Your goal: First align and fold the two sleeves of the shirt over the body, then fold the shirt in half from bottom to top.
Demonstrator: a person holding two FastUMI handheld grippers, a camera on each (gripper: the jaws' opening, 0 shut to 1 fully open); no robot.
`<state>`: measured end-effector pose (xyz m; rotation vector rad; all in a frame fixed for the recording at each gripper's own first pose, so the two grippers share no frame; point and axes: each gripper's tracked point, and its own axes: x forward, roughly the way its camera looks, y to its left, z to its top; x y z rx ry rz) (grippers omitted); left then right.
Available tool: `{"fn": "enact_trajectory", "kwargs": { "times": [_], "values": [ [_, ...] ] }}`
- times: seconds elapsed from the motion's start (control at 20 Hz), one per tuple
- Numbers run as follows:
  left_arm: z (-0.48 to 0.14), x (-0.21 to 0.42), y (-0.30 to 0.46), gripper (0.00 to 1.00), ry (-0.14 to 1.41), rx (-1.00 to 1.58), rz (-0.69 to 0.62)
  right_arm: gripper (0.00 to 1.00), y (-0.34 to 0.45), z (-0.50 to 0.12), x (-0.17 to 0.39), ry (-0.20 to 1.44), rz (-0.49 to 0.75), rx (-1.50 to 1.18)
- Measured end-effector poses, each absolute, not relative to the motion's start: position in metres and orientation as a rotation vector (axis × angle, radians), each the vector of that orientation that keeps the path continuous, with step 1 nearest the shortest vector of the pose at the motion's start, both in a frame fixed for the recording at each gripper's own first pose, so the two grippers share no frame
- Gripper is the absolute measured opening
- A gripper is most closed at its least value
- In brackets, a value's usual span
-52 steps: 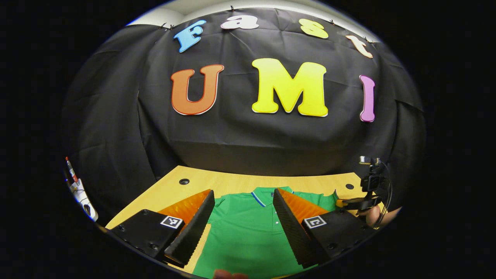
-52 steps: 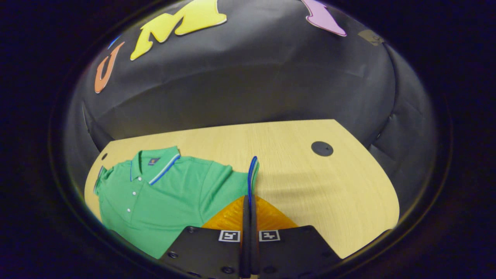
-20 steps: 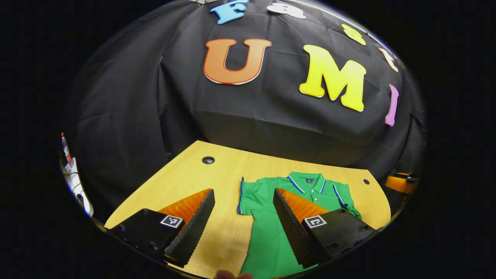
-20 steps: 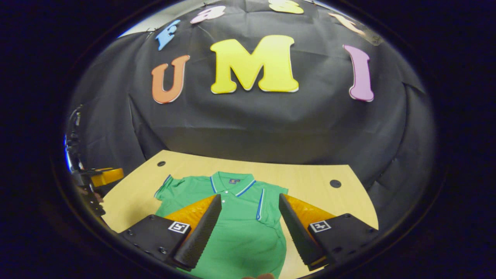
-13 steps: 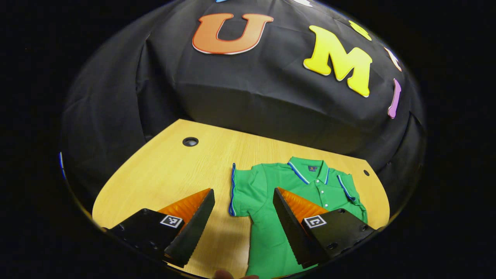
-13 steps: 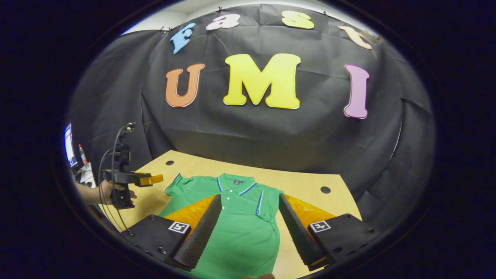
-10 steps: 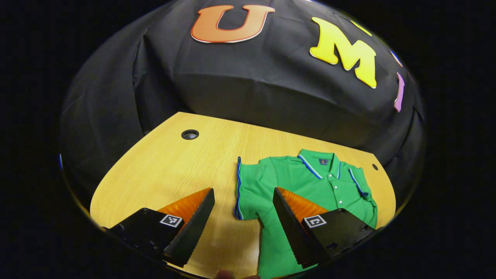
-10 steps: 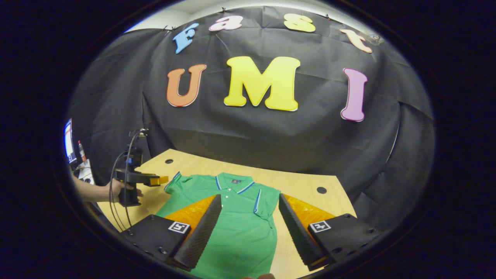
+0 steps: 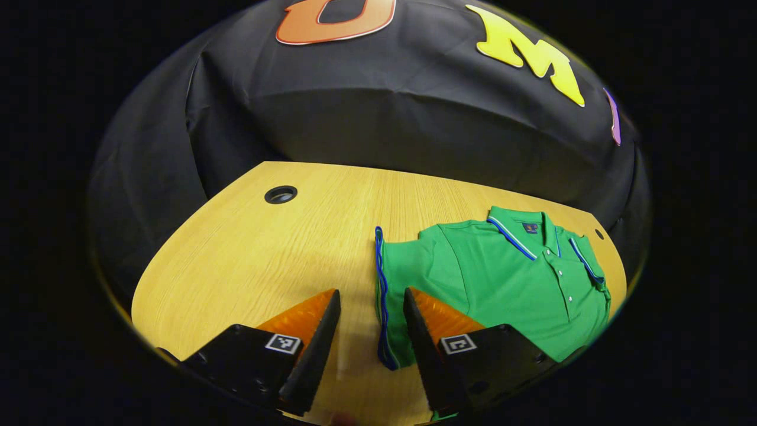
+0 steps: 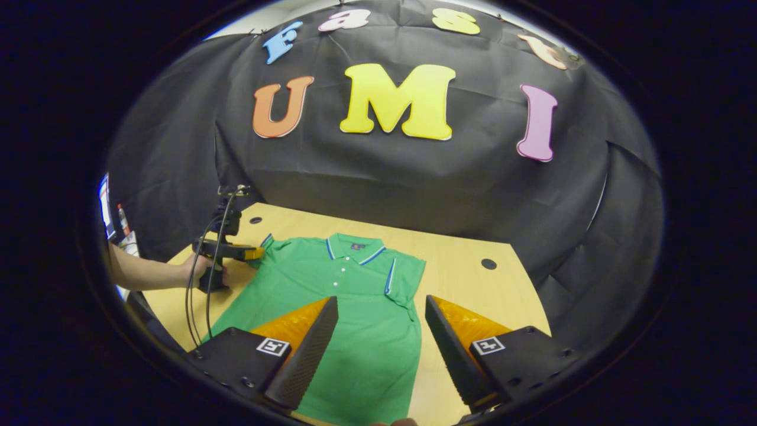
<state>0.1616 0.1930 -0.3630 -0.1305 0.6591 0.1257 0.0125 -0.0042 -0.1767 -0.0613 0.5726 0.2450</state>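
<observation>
A green polo shirt [image 10: 349, 296] with blue-trimmed collar and cuffs lies flat, front up, on the wooden table [image 10: 473, 284]. Its right sleeve [image 10: 405, 278] lies folded in over the body. In the right gripper view my right gripper [image 10: 381, 303] hovers open above the shirt's lower body, holding nothing. My left gripper [image 9: 371, 291] is low at the shirt's [image 9: 508, 278] other sleeve. That sleeve's blue-edged cuff [image 9: 381, 296] lies between the partly narrowed fingers, which do not press on it. The right gripper view shows the left gripper [image 10: 257, 253], in a hand, at that sleeve.
The table [image 9: 248, 254] has round cable holes [image 9: 281, 194] [image 10: 488, 264] near its back corners. Cables [image 10: 207, 284] hang from the left gripper. A screen and small items [image 10: 109, 216] stand off the table's left side. Bare wood lies left of the shirt.
My right gripper let go of the right sleeve, now folded over the body, and drew back open. My left gripper dropped to the left cuff and its fingers narrowed around it.
</observation>
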Motion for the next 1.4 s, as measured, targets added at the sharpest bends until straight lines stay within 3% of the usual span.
{"fn": "enact_trajectory", "kwargs": {
  "times": [0.1, 0.15, 0.3, 0.35, 0.4, 0.45, 0.6, 1.05, 1.4],
  "values": [
    [-0.365, 0.164, 0.198, 0.64, 0.667, -0.088, 0.155, 0.93, -0.011, -0.181, 0.016, 0.578, 0.224, -0.077],
    [-0.365, 0.164, 0.199, 0.55, 0.668, -0.072, 0.166, 0.96, -0.015, -0.183, 0.018, 0.572, 0.211, -0.097],
    [-0.365, 0.169, 0.192, 0.31, 0.666, -0.067, 0.153, 0.94, -0.016, -0.182, 0.019, 0.553, 0.201, -0.118],
    [-0.364, 0.171, 0.191, 0.18, 0.661, -0.072, 0.149, 0.98, -0.016, -0.185, 0.019, 0.556, 0.203, -0.120],
    [-0.363, 0.172, 0.190, 0.14, 0.648, -0.084, 0.144, 0.94, -0.017, -0.188, 0.018, 0.562, 0.203, -0.122],
    [-0.363, 0.174, 0.190, 0.07, 0.644, -0.102, 0.142, 0.96, -0.018, -0.189, 0.017, 0.565, 0.203, -0.121],
    [-0.359, 0.172, 0.186, 0.03, 0.655, -0.155, 0.137, 0.95, -0.028, -0.186, 0.022, 0.543, 0.178, -0.130],
    [-0.282, 0.187, 0.153, 0.04, 0.553, -0.169, 0.071, 0.97, -0.024, -0.173, 0.024, 0.499, 0.164, -0.046],
    [-0.284, 0.201, 0.086, 0.04, 0.585, -0.103, 0.002, 0.95, -0.056, -0.171, 0.008, 0.488, 0.088, 0.017]
  ]
}}
